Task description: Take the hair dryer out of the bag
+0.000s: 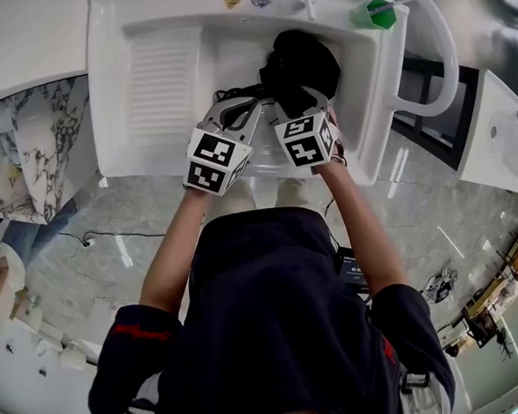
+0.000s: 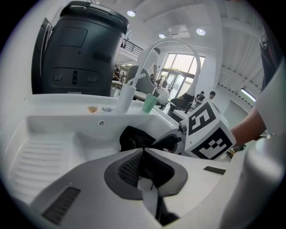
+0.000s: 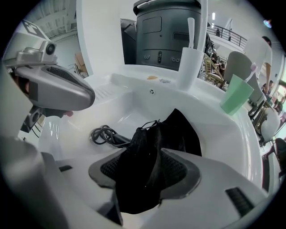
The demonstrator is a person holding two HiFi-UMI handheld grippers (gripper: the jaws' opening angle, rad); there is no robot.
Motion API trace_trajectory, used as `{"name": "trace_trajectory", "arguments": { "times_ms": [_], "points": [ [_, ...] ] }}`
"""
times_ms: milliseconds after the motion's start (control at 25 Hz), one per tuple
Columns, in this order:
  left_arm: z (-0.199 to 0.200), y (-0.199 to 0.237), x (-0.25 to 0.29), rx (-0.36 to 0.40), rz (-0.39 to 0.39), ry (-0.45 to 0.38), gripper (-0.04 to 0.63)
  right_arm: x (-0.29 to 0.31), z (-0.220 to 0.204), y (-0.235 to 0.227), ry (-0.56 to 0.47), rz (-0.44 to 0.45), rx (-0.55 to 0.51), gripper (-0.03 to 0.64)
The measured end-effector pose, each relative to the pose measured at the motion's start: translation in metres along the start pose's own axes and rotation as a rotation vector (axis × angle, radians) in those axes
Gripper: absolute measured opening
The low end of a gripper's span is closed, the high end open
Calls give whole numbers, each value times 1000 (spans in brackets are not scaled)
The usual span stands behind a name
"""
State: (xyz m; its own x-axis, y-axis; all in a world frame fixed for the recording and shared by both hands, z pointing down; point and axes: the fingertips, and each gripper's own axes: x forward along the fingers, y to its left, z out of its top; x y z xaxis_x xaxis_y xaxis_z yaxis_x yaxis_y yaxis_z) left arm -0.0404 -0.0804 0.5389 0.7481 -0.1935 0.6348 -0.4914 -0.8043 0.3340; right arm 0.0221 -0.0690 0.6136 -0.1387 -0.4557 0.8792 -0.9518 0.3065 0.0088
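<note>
Right gripper view: the right gripper (image 3: 151,157) has its jaws closed on black fabric of the bag (image 3: 181,129).
Left gripper view: the left gripper (image 2: 143,153) has its jaws pressed together, with nothing clear between them.
Bag place: inside the white sink (image 3: 134,100).
Hair dryer: body not visible; a coiled black cord (image 3: 102,134) lies just beside the bag.

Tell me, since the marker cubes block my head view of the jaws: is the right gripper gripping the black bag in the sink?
Observer: Yes. The right gripper view shows the right gripper with its jaws shut on a fold of the black bag.
Operator: And the left one?
Observer: The left gripper has its jaws closed together, short of the bag; I see no fabric between them.
</note>
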Motion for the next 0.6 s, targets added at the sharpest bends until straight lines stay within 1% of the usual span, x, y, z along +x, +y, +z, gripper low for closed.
{"name": "trace_trajectory", "arguments": {
  "times_ms": [40, 80, 120, 160, 280, 440, 600],
  "points": [
    [0, 0, 1, 1, -1, 1, 18, 0, -1, -2, 2, -7, 2, 245],
    [-1, 0, 1, 3, -1, 3, 18, 0, -2, -4, 3, -19, 4, 204],
    [-2, 0, 2, 3, -1, 5, 18, 1, -2, -6, 3, -34, 5, 149],
    [-3, 1, 2, 4, 0, 8, 18, 1, -3, -8, 4, -44, 5, 120],
    [-4, 1, 3, 4, -1, 15, 18, 3, -5, -10, 10, -43, 13, 110],
    [-5, 2, 4, 10, -3, 19, 18, 3, -6, -13, 15, -41, 28, 81],
    [-4, 3, 5, 5, -4, 22, 18, 6, -7, -15, 23, -33, 36, 72]
  ]
}}
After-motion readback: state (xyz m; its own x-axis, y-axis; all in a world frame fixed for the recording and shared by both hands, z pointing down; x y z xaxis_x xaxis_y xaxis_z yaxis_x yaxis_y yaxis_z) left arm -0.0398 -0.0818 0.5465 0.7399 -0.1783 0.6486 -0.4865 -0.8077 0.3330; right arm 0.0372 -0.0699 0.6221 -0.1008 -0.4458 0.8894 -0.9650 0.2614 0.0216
